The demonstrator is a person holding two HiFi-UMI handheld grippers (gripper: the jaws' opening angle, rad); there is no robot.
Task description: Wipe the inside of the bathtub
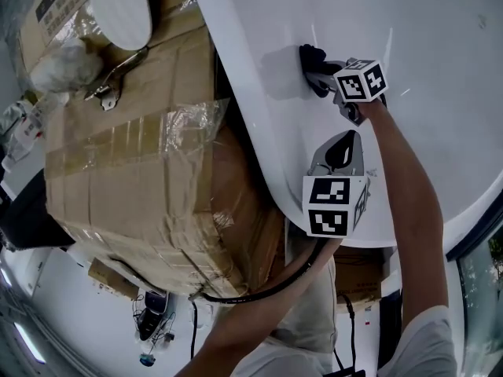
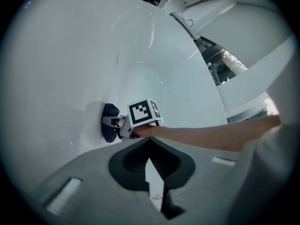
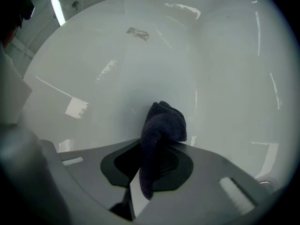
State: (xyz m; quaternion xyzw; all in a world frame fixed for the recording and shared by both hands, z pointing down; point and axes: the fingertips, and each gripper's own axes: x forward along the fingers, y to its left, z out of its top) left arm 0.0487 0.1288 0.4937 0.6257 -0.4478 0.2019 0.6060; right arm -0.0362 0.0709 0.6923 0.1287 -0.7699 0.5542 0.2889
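The white bathtub [image 1: 440,69] fills the upper right of the head view. My right gripper [image 1: 318,73] is shut on a dark blue cloth [image 1: 311,55] and holds it against the tub's inner wall. In the right gripper view the cloth [image 3: 164,123] bunches up from the right gripper [image 3: 149,161] onto the glossy tub [image 3: 140,69]. My left gripper [image 1: 343,149] hovers over the tub's rim nearer me, jaws together with nothing between them. The left gripper view looks past the left gripper [image 2: 151,165] at the right gripper [image 2: 115,122] and the cloth [image 2: 109,112] on the tub [image 2: 93,55].
Taped cardboard boxes [image 1: 141,171] stand close against the tub's left side. A white oval object [image 1: 119,6] lies on top of them. A black cable [image 1: 267,289] hangs below my left arm. A window strip [image 2: 220,64] shows beyond the tub's far rim.
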